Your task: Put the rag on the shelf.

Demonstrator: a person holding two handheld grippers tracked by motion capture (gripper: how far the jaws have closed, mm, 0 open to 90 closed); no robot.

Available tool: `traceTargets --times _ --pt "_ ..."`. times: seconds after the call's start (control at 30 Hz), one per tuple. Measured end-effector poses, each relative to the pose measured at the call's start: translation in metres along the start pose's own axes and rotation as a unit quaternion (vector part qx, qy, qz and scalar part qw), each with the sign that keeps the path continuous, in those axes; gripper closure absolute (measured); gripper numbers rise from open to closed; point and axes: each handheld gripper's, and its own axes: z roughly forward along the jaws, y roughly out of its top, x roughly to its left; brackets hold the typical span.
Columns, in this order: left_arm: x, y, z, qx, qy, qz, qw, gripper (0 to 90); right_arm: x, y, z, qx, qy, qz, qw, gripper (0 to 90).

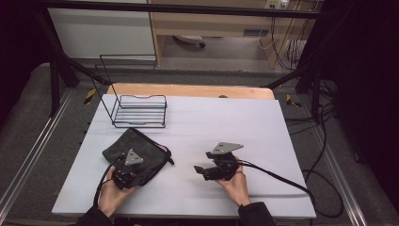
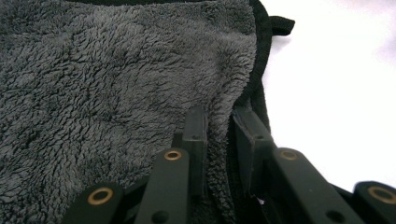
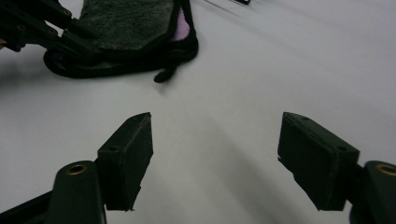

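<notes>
Grey fleecy towel (image 1: 136, 153) with black hem, folded, lying near-left on the smooth white counter (image 1: 197, 122). Left hand-held gripper (image 2: 219, 140) clamped on a fold at its near edge. Right hand-held gripper (image 3: 215, 154) apart and bare, low over the counter, right of the towel. Black wire rack (image 1: 139, 111) beyond, far-left.

A dark grey fleecy towel (image 1: 136, 150) lies folded on the table's near-left part.
</notes>
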Motion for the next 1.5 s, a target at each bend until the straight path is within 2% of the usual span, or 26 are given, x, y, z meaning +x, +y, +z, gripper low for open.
traceTargets --times 0.07,0.27,0.37,0.43,0.6,0.73,0.77,0.8,0.93,1.1,1.3,1.47,1.5 --pt "0.001 0.000 0.000 0.000 -0.002 0.000 1.0000 75.7 0.003 0.002 0.004 0.002 0.002 0.000 1.0000 31.9" --pt "0.002 0.000 0.000 0.000 -0.004 -0.002 1.0000 76.1 0.018 0.020 0.042 0.010 0.016 -0.007 0.9998 44.4" --pt "0.002 0.000 0.000 -0.001 -0.004 -0.003 1.0000 76.1 0.021 0.023 0.050 0.014 0.013 -0.004 0.9998 46.3" --pt "0.003 0.000 0.000 -0.001 -0.006 -0.005 1.0000 76.1 0.023 0.025 0.064 0.022 0.011 0.005 0.9997 49.2" --pt "0.003 0.000 -0.001 0.000 -0.008 -0.009 0.9999 76.6 0.026 0.026 0.079 0.024 0.015 0.006 0.9996 57.1" --pt "0.005 0.000 -0.001 -0.001 -0.013 -0.014 0.9998 76.7 0.028 0.028 0.084 0.024 0.020 0.008 0.9995 63.0" --pt "0.006 0.000 -0.001 -0.001 -0.016 -0.018 0.9997 76.8 0.028 0.028 0.088 0.034 0.019 0.008 0.9992 67.7" --pt "0.006 0.000 -0.001 -0.001 -0.019 -0.020 0.9996 76.8 0.028 0.028 0.088 0.034 0.019 0.008 0.9992 67.7" --pt "0.009 0.000 -0.001 -0.002 -0.028 -0.028 0.9992 77.1 0.028 0.027 0.092 0.043 0.020 0.008 0.9988 78.2" --pt "0.009 0.000 -0.003 -0.002 -0.027 -0.024 0.9993 77.8 0.026 0.027 0.092 0.053 0.017 0.007 0.9984 86.7" --pt "0.007 0.001 -0.007 -0.005 -0.026 -0.015 0.9995 78.3 0.027 0.033 0.083 0.047 0.020 0.008 0.9987 89.5" --pt "0.005 0.001 -0.010 -0.011 -0.035 -0.014 0.9992 78.3 0.029 0.041 0.069 0.049 0.019 0.000 0.9986 90.0" --pt "0.004 0.001 -0.010 -0.012 -0.038 -0.013 0.9991 78.3 0.031 0.042 0.064 0.052 0.013 -0.008 0.9985 90.0"
